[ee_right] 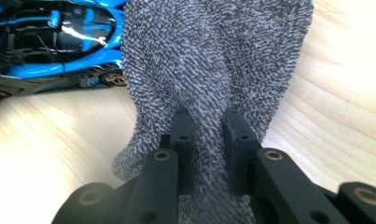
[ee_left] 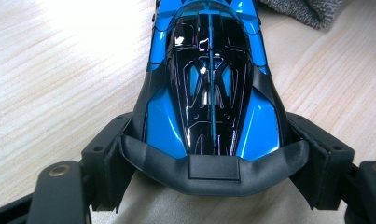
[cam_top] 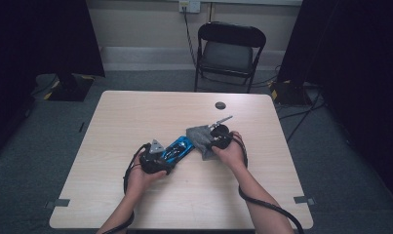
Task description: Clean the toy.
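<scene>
We are clamping the near-left tail of the blue toy car (ee_left: 209,88) in the left gripper (ee_left: 209,158), its long axis running far-right toward the grey cloth (ee_right: 213,60) that the right gripper (ee_right: 208,135) is pinching just beyond its nose.

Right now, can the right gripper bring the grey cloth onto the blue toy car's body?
Probably yes. The right gripper is shut on the grey cloth, whose edge already lies beside the blue toy car. The left gripper clamps only the car's one end, so the near body looks free.
</scene>
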Motion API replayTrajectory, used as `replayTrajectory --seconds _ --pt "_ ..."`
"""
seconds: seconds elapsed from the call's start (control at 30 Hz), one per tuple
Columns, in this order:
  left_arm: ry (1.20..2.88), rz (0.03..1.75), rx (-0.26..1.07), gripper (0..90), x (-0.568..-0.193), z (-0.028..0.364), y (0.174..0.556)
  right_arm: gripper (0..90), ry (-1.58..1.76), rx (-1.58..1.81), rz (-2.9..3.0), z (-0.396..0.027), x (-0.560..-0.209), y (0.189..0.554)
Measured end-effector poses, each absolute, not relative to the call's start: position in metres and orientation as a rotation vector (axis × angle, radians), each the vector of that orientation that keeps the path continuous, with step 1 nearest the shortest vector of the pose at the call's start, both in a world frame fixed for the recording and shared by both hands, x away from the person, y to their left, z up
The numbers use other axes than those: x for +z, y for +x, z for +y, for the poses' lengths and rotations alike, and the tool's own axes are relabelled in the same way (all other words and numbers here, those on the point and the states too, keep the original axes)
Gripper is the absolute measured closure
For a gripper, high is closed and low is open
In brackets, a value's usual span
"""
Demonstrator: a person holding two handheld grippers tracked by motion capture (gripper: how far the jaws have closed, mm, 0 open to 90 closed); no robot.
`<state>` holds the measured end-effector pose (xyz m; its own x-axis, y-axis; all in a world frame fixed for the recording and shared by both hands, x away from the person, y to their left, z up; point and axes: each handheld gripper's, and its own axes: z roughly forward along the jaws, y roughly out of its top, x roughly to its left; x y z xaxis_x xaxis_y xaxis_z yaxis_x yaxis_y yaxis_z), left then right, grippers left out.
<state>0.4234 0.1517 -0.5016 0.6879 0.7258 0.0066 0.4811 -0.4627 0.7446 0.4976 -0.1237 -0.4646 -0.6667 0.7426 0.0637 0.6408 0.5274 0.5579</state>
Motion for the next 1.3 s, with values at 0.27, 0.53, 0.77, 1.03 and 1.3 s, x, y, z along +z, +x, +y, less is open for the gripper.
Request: replayTrajectory --seconds 0.27,0.53,0.77,1.03,1.3 --pt "2.15 0.921 0.42 24.0 -0.502 0.152 0.423 76.3 1.203 0.824 2.557 -0.135 -0.464 0.498" --pt "2.149 0.922 0.419 24.0 -0.502 0.152 0.423 76.3 1.185 0.88 2.522 -0.148 -0.451 0.494" --pt "2.151 0.921 0.418 24.0 -0.502 0.152 0.423 76.2 1.1 0.947 2.532 -0.146 -0.437 0.481" --pt "2.15 0.921 0.42 24.0 -0.502 0.152 0.423 76.1 0.995 1.034 2.56 -0.133 -0.427 0.462" --pt "2.151 0.92 0.419 24.0 -0.502 0.152 0.423 75.9 0.857 1.038 2.603 -0.108 -0.424 0.444"
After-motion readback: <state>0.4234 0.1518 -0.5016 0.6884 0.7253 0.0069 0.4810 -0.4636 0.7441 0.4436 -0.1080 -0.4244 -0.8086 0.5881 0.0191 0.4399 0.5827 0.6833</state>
